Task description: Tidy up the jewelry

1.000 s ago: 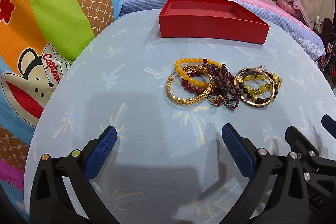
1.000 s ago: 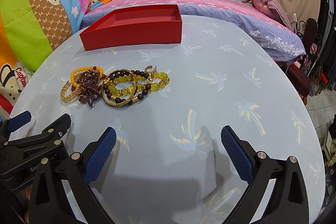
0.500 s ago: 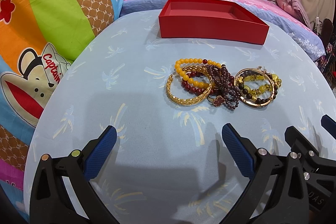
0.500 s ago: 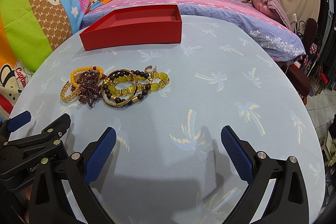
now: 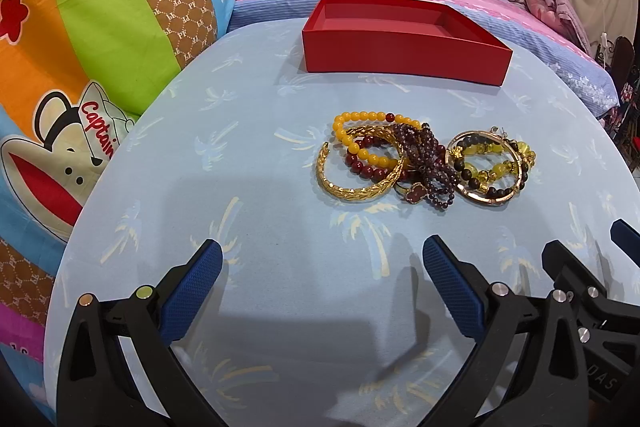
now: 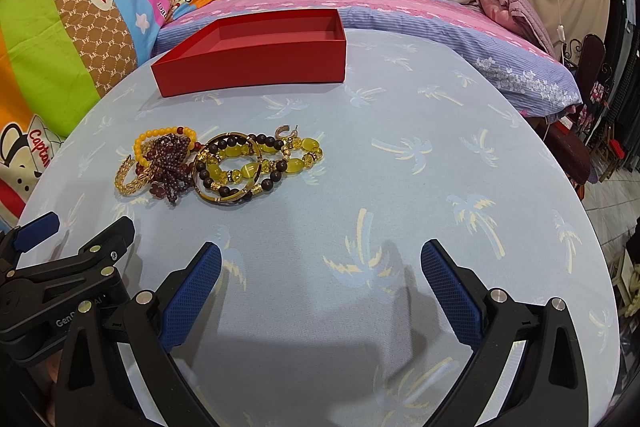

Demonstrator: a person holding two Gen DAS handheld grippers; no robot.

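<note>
A heap of bracelets lies mid-table: a gold bangle (image 5: 352, 183), an orange bead bracelet (image 5: 360, 117), a dark red bead bracelet (image 5: 362, 167), a maroon bead cluster (image 5: 430, 163) and a yellow and dark bead bracelet inside a gold ring (image 5: 490, 167). The heap also shows in the right wrist view (image 6: 224, 165). An empty red box (image 5: 404, 57) stands behind it, also in the right wrist view (image 6: 256, 63). My left gripper (image 5: 322, 267) is open and empty, short of the heap. My right gripper (image 6: 320, 269) is open and empty, to the right of the heap.
The table has a light blue palm-print cloth (image 6: 440, 147). Colourful cartoon bedding (image 5: 80, 47) borders it on the left, a pink and blue striped bed (image 6: 400, 7) behind. The floor drops off at the right edge (image 6: 600, 195).
</note>
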